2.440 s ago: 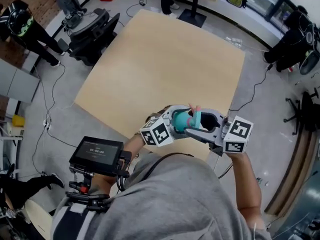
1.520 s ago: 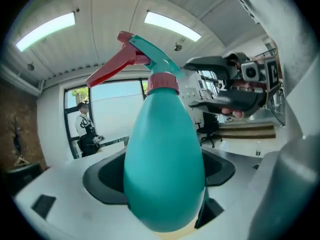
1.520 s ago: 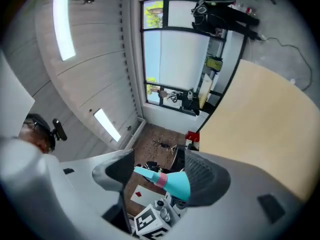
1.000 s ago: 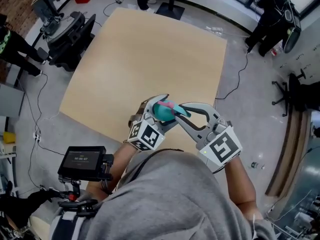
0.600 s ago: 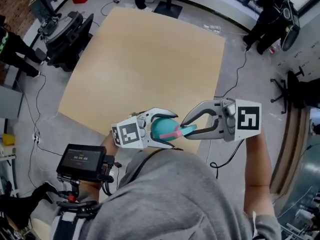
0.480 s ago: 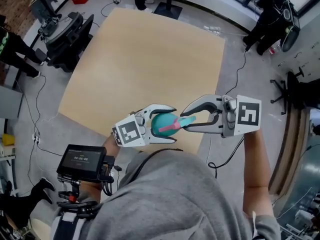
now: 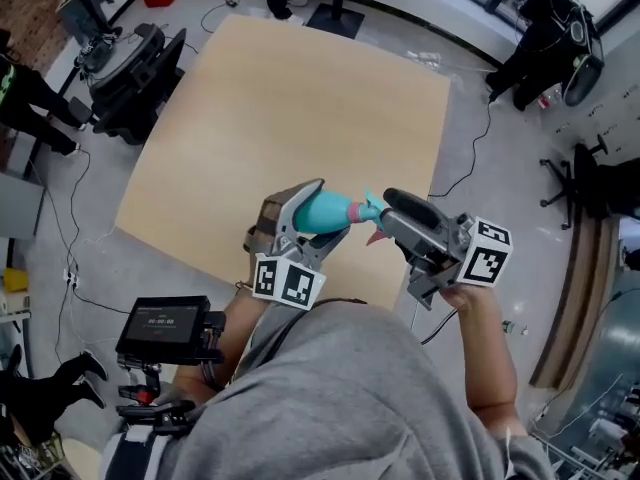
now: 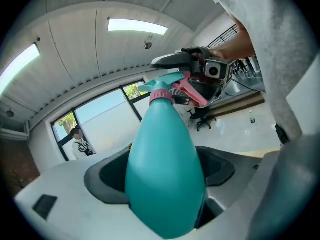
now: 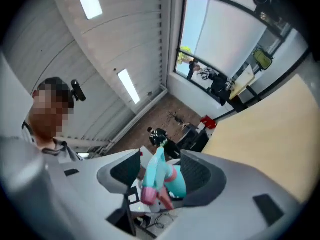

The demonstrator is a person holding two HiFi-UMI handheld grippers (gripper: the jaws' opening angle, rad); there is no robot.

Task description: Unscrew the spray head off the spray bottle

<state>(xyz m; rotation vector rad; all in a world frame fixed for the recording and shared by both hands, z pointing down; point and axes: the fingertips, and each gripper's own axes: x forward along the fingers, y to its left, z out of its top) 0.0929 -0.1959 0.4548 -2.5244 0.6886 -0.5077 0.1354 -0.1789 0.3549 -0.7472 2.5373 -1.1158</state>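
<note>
Spray bottle (image 8: 165, 174) clamped in left hand-held gripper (image 7: 318, 216); right hand-held gripper (image 7: 386, 218) opening around spray head (image 9: 152, 176).

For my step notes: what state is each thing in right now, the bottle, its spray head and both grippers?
spray bottle: held in the air by its body
spray head: still on the bottle's neck
left gripper: shut on the spray bottle
right gripper: jaws opening, spray head between them

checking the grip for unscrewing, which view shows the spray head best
Right gripper view: the spray head sits between the opening right tongs, pink trigger clear. Left gripper view shows it beyond the bottle; head view shows it small.
</note>
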